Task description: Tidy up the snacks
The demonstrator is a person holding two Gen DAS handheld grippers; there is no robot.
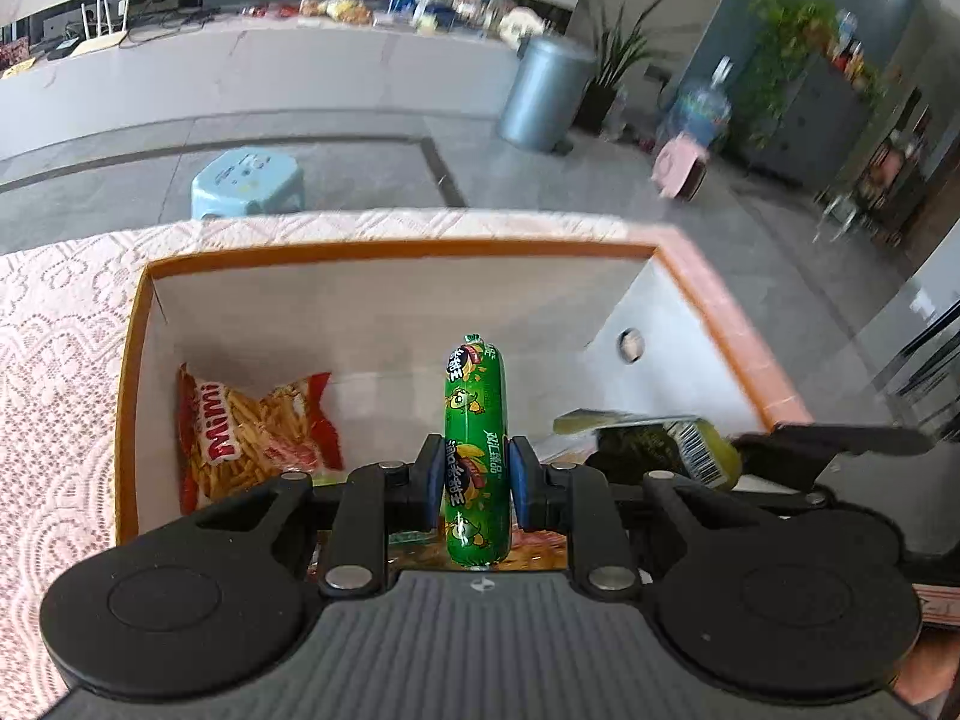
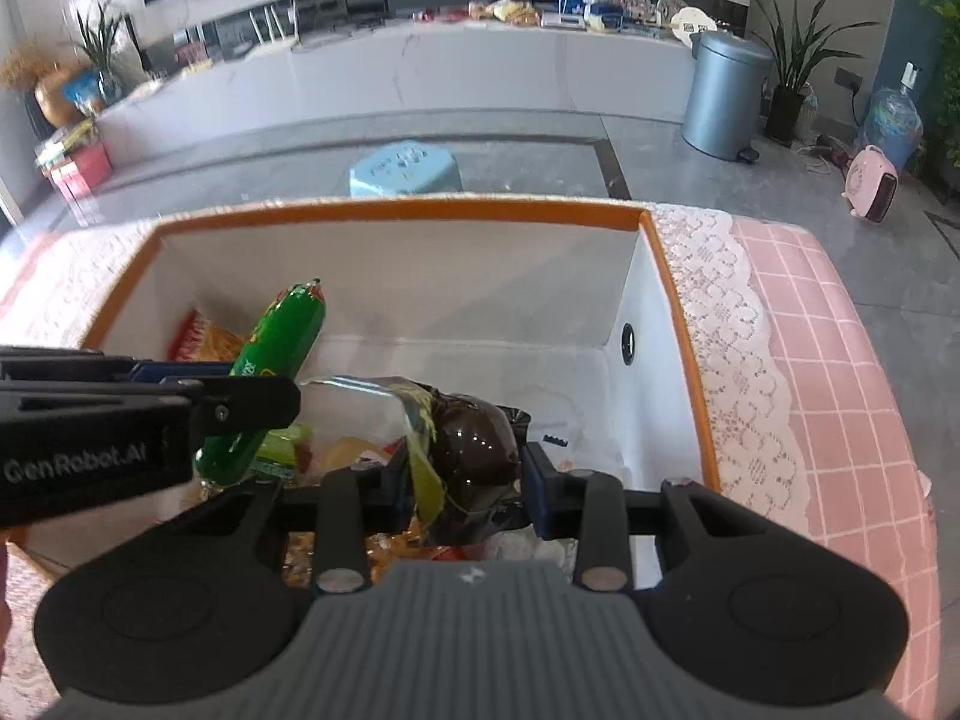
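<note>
Green sausage stick [image 1: 476, 450] is pinched between the blue pads of the left gripper [image 1: 474, 477], up over the orange-edged box [image 1: 396, 252]. Down in the box lies a red Mimi chips bag [image 1: 252, 432] by the left wall. From the right wrist view, the right gripper [image 2: 465, 480] squeezes a dark snack packet [image 2: 474, 450] over the same box, just beside the sausage stick [image 2: 270, 378]
</note>
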